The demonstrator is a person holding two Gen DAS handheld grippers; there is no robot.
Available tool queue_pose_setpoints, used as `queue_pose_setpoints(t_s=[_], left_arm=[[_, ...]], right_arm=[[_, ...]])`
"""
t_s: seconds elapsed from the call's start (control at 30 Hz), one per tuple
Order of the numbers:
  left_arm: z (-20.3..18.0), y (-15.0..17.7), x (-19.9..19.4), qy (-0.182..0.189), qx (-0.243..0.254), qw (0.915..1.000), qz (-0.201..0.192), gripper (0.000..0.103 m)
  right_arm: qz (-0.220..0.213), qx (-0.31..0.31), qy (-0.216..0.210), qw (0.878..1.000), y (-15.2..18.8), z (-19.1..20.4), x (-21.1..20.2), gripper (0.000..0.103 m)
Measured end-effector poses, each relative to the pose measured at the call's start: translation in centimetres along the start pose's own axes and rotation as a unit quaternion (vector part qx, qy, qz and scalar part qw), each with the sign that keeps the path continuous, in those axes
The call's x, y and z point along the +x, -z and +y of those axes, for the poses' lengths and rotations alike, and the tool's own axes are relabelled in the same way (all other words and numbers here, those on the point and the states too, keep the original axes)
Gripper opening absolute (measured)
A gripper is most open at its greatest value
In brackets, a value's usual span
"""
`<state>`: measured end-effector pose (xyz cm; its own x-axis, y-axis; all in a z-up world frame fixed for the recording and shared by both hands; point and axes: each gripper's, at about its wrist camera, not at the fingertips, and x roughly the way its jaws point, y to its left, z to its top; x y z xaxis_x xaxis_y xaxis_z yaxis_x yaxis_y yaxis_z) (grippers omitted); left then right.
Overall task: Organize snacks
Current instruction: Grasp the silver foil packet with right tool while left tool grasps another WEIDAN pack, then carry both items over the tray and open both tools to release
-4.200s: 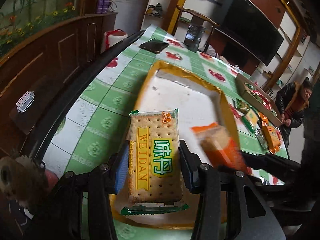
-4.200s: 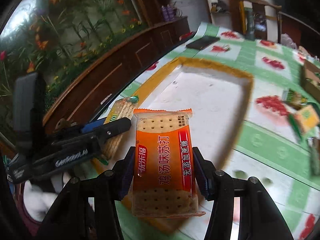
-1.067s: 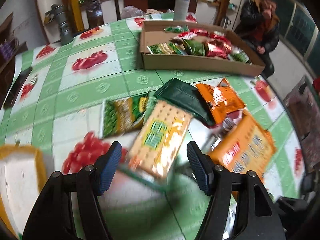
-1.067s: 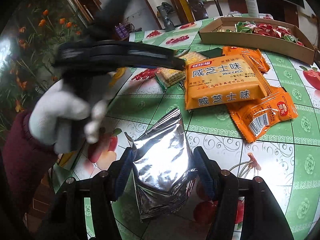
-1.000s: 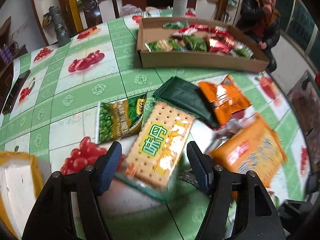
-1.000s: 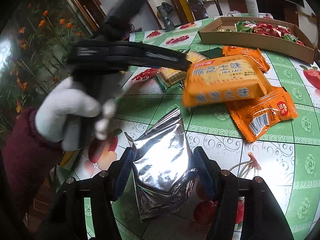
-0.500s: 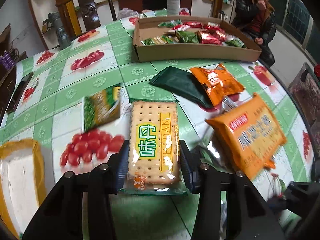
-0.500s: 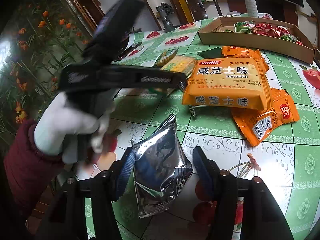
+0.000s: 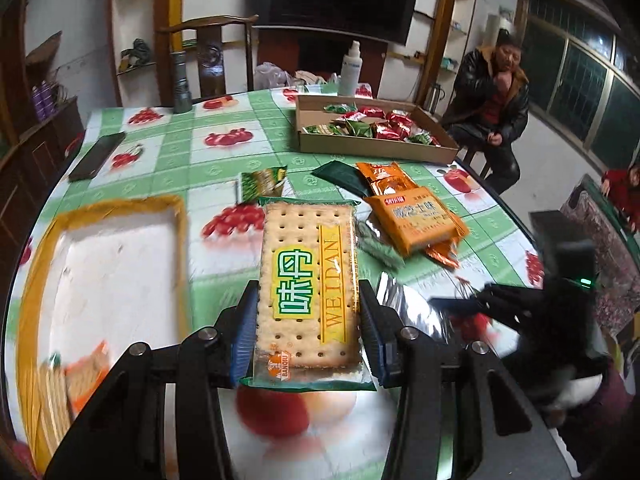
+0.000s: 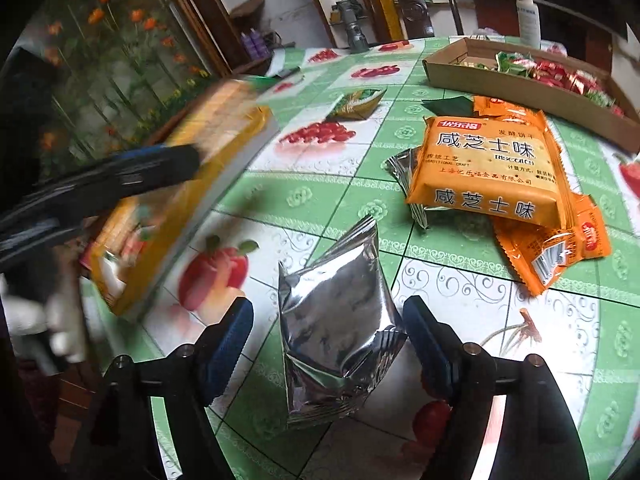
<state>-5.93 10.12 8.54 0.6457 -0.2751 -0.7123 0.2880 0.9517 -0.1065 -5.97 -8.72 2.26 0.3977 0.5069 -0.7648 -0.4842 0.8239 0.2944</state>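
My left gripper is shut on a cracker pack with a green and yellow label, held above the table. Left of it lies a white tray with a yellow rim; blurred cracker packs lie in its near corner. My right gripper has its jaws opening around a silver foil bag that rests on the tablecloth; the left pad stands clear of it. An orange biscuit pack lies on orange packets beyond.
A cardboard box of wrapped sweets stands at the back. A green pea packet and a dark green packet lie mid-table. A phone, a torch, a spray bottle; a person sits far right.
The left gripper closed on the cracker pack, lifted it and swung left toward the tray. The right gripper squeezed the foil bag, then spread its jaws wide.
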Motion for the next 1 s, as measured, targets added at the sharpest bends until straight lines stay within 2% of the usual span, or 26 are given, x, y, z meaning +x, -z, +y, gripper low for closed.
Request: queue_pose_setpoints(t_s=[0.1, 0.17, 0.2, 0.4, 0.6, 0.8, 0.93, 1.0], left_arm=[[1.0, 1.4, -1.6, -0.014, -0.005, 0.9998, -0.010, 0.044], [2.0, 2.1, -2.4, -0.015, -0.019, 0.9996, -0.015, 0.044], [2.4, 2.3, -2.7, -0.017, -0.024, 0.9994, -0.018, 0.044], [4.9, 3.8, -5.0, -0.049, -0.037, 0.9972, -0.043, 0.044], [8.2, 4.6, -5.3, -0.064, -0.058, 0.9953, -0.045, 0.044], [12.8, 4.2, -4.7, -0.087, -0.098, 0.9907, -0.037, 0.044], [17.1, 3.7, -3.3, -0.089, -0.149, 0.9846, -0.021, 0.044], [18.6, 3.7, -2.8, -0.088, -0.166, 0.9821, -0.015, 0.044]], right_arm=[[0.018, -0.040, 0.072, 0.996, 0.1, 2.2, 0.9, 0.079], [0.030, -0.068, 0.120, 0.990, 0.2, 3.5, 1.5, 0.073], [0.027, -0.068, 0.117, 0.990, 0.2, 3.6, 1.4, 0.062], [0.019, -0.033, 0.106, 0.994, 0.3, 3.5, 1.0, 0.060], [0.001, -0.011, 0.084, 0.996, -1.2, 4.5, 0.0, 0.060], [-0.004, -0.013, 0.018, 1.000, -4.1, 8.2, 0.6, 0.060], [0.002, -0.007, -0.043, 0.999, -6.9, 11.3, 2.6, 0.060], [0.005, -0.012, -0.056, 0.998, -8.1, 12.8, 3.9, 0.060]])
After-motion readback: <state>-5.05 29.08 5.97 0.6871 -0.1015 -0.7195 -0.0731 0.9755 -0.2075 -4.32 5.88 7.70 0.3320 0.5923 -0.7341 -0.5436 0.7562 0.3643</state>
